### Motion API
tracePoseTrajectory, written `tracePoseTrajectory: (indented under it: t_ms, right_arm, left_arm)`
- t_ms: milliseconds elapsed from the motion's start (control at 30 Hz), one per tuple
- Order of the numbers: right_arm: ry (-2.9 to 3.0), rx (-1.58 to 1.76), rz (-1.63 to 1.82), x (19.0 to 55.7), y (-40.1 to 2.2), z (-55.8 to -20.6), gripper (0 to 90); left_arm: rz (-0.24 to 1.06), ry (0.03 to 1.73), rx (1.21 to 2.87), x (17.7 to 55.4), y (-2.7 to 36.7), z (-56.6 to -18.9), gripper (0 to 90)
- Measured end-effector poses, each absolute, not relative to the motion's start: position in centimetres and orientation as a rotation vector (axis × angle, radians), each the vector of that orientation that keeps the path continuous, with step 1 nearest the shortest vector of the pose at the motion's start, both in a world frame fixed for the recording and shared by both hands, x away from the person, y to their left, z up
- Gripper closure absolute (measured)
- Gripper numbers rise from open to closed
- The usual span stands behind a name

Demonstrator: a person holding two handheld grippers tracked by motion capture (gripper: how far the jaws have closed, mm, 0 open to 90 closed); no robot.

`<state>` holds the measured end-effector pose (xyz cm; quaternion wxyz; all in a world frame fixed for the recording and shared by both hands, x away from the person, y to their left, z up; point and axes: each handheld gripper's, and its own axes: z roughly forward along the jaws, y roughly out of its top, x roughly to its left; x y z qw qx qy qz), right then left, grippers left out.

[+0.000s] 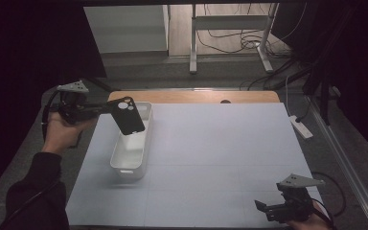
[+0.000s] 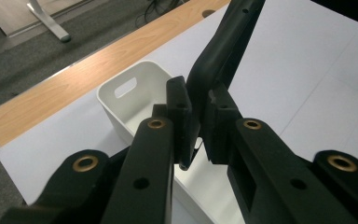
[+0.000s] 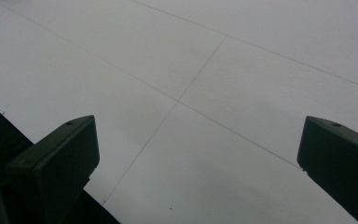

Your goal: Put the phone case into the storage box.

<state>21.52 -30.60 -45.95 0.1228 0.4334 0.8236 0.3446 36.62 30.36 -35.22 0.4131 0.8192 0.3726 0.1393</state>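
While the left gripper [image 1: 106,109] pinches a black phone case [image 1: 129,115], it's over the white bin [image 1: 132,158].
Right gripper [image 1: 263,208] sits wide apart, holding nothing, low over the table [image 1: 220,158].

Black phone case [image 1: 127,115]; white bin [image 1: 133,154]; seemingly pale-grey mat [image 1: 220,158].

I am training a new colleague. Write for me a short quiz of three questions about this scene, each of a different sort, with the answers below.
1. True or false: the left gripper is shut on the black phone case.
2. Multiple choice: where is the phone case now? A) lying flat on the white mat, B) held in the air above the white bin, C) lying inside the bin.
3. Short answer: how do the jaws of the right gripper stand, and what is between them?

Key:
1. True; the pads clamp one edge of the case.
2. B.
3. They stand wide open, with nothing between them; the white mat lies beyond them.
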Motion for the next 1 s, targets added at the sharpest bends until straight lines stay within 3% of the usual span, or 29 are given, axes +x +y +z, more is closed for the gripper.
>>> tracePoseTrajectory:
  t_ms: [1000]
  right_arm:
    - [2.409, 1.257, 1.02, 21.5, -30.6, -46.0, 0.0]
  left_arm:
    - [0.353, 0.979, 2.088, 41.9, 29.6, -38.2, 82.2]
